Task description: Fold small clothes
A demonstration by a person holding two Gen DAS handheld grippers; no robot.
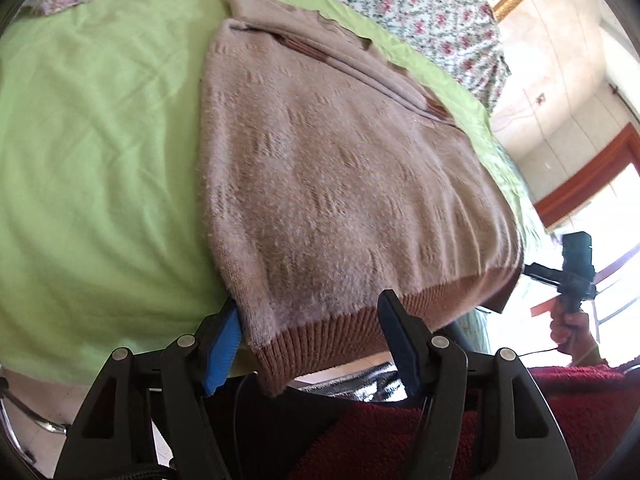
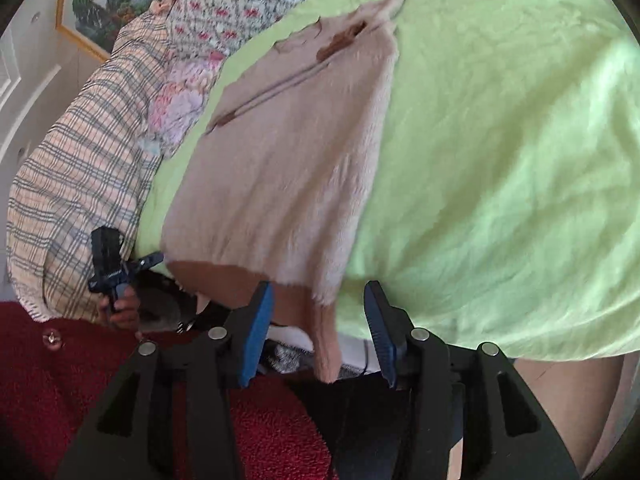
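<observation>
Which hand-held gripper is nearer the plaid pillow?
Left. The left hand-held gripper sits beside the plaid pillow; the right hand-held gripper straddles the sweater's far hem corner.

Left gripper [image 1: 310, 344], right gripper [image 2: 318, 330]: fingers apart.

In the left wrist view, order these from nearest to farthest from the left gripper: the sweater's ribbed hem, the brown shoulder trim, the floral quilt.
From the left gripper:
1. Ribbed hem, between the fingers.
2. Brown shoulder trim, at the sweater's far end.
3. Floral quilt, beyond the green sheet, top right.
</observation>
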